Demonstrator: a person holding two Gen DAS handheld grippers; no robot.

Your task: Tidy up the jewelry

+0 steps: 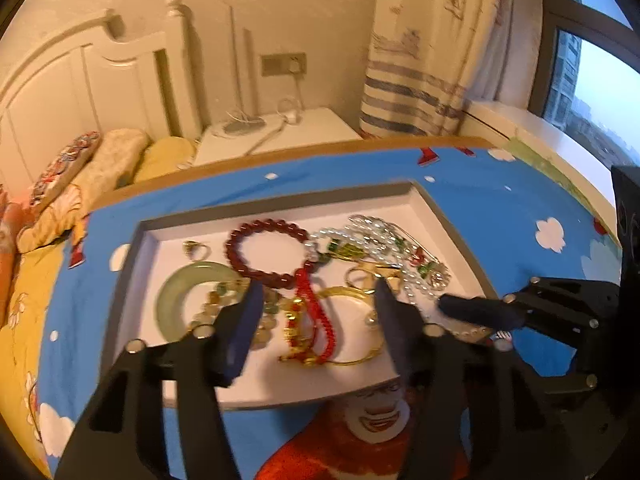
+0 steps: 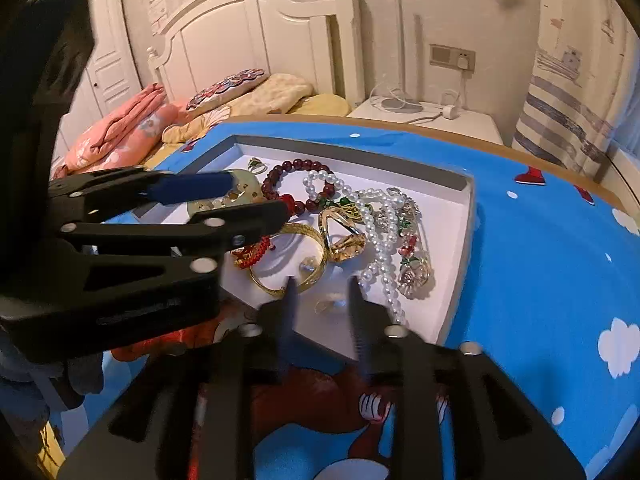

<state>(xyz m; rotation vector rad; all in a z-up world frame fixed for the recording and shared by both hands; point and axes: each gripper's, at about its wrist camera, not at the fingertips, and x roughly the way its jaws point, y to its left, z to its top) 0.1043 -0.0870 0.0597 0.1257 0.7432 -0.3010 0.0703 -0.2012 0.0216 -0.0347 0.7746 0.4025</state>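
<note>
A white tray [image 1: 280, 394] with a grey rim holds mixed jewelry: a dark red bead bracelet [image 1: 266, 250], a green jade bangle [image 1: 178, 294], a gold bangle [image 1: 362, 354], a pearl necklace [image 1: 376, 236] and a red-and-gold tassel piece [image 1: 306, 328]. My left gripper [image 1: 318, 296] is open above the tassel piece and gold bangle, holding nothing. My right gripper [image 2: 322, 286] is open over the tray's near edge, just above a small gold earring [image 2: 328, 304]. The gold bangle [image 2: 316, 260], a large gold ring [image 2: 344, 236] and pearls [image 2: 376, 256] lie just beyond it.
The tray sits on a blue cloud-print cloth [image 1: 500, 208] with a cartoon figure [image 1: 360, 440] near its front edge. A bed with pillows [image 2: 248, 96] stands behind left, a white nightstand [image 1: 276, 132] behind, a curtain [image 1: 420, 60] and window at right.
</note>
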